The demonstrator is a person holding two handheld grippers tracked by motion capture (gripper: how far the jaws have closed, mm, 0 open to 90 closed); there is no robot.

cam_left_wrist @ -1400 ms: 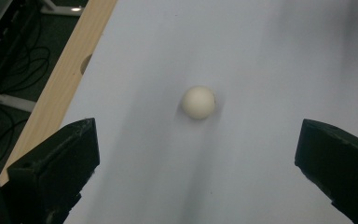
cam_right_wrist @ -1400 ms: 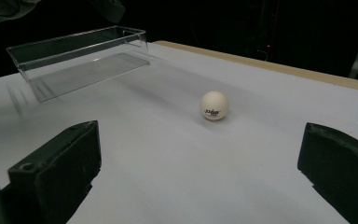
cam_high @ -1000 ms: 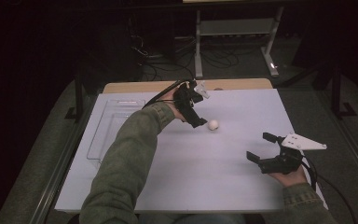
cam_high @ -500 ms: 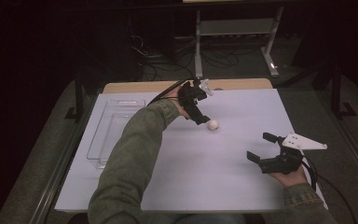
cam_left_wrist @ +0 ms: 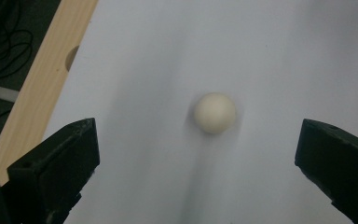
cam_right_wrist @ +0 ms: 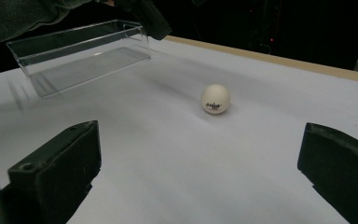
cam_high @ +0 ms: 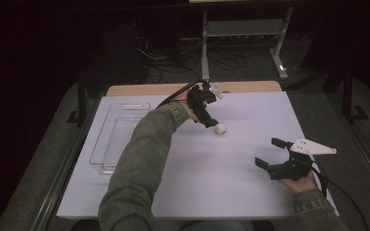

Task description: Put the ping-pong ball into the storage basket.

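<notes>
Ball position: I see the white table-tennis ball [cam_high: 219, 128] resting on the white table surface [cam_high: 231, 192], toward the far half and slightly left of centre. In the right gripper view the ball [cam_right_wrist: 215, 98] carries a small dark printed mark, too small for me to read.

Left gripper [cam_high: 211, 123]: I have it reaching across with its tips just beside the ball, on the ball's left in the high view. In the left gripper view the jaws stand wide apart with the ball [cam_left_wrist: 215, 113] between and ahead of them; I see no contact on either side, and nothing is held. The picture is slightly blurred, so its height above the surface is probably small, but I cannot confirm it.

Right gripper [cam_high: 270, 155]: near the table's right edge, well apart from the ball, jaws spread wide and empty.

Clear plastic tray [cam_high: 120, 130]: on the left side of the table, with nothing in it
</notes>
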